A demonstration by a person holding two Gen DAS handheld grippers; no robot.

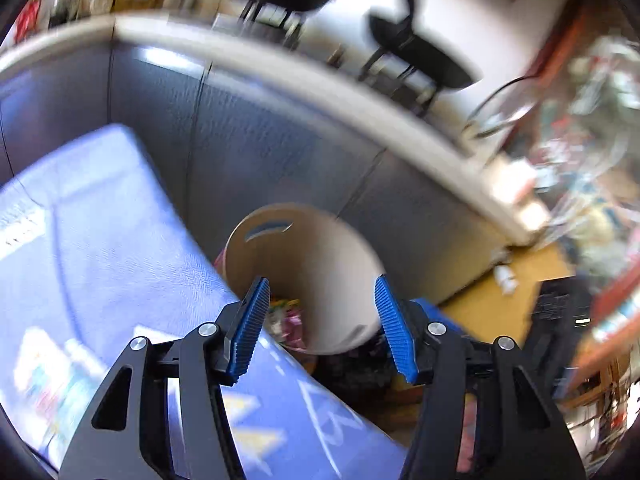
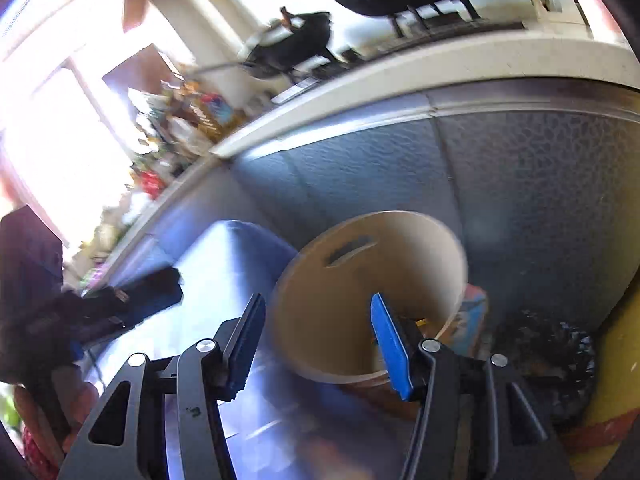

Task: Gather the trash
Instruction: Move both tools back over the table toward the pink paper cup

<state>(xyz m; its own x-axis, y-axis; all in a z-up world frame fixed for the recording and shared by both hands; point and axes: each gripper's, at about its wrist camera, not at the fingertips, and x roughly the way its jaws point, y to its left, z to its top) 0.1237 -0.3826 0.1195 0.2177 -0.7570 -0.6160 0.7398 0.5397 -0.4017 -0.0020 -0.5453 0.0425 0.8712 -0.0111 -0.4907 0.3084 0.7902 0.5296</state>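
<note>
- Here, your target is the beige bin point(image 1: 320, 276), a round open-topped tub with a slot handle cut in its wall; it stands on the floor between the blue-covered bed point(image 1: 100, 248) and the grey textured panel point(image 1: 288, 152), and colourful wrappers point(image 1: 286, 320) already lie in its bottom
- Your left gripper point(image 1: 322, 328) hangs over the bin's mouth with fingers apart and nothing between the pads, which suits a drop into the tub
- Your right gripper point(image 2: 318, 344) also stands open and empty above the bin point(image 2: 372, 292), its right pad just over the near rim
- The bin's rim sits close against the bed edge on one side, so room there is tight
- On the other side a dark crumpled heap point(image 2: 548, 360) and a yellow object point(image 2: 616, 380) crowd the floor; I judge that straight up is your clearest way out
</note>
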